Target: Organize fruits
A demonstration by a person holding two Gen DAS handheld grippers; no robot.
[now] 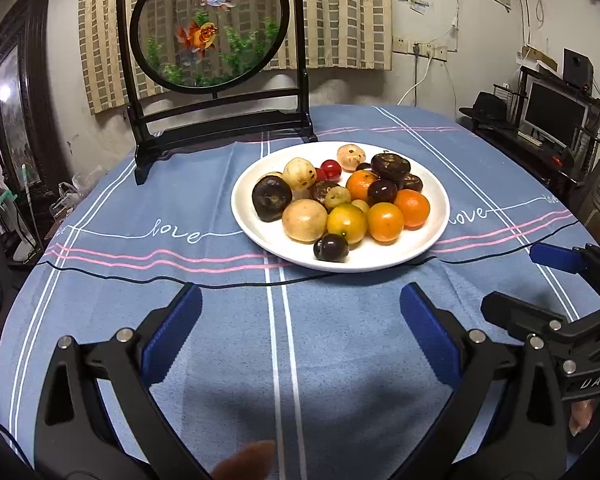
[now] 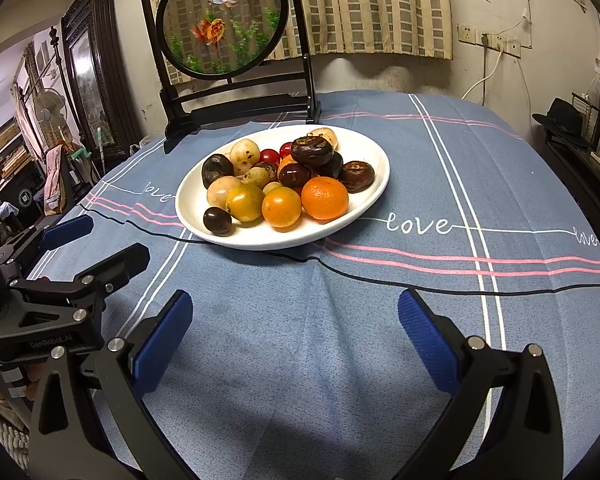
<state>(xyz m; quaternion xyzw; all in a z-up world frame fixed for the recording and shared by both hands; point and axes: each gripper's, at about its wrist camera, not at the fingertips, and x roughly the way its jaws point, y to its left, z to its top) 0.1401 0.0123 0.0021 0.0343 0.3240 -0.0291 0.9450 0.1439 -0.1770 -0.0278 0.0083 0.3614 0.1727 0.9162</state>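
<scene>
Blue tablecloth point(image 1: 228, 320) carries the white plate point(image 1: 432, 236) mid-table, fruits point(image 1: 348, 200) apparently all heaped there; my left gripper point(image 1: 300, 316) and right gripper point(image 2: 296, 320) hover wide open, empty.

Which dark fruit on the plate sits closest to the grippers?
The small dark round fruit alone at the near rim of the white plate, in front of the yellow-green fruit. The other dark fruits lie farther back in the pile.

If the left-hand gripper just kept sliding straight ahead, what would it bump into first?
Most likely the near rim of the white plate, then the small dark fruit at its front edge. The open left gripper has only bare tablecloth ahead before that, though its height is hard to judge.
</scene>
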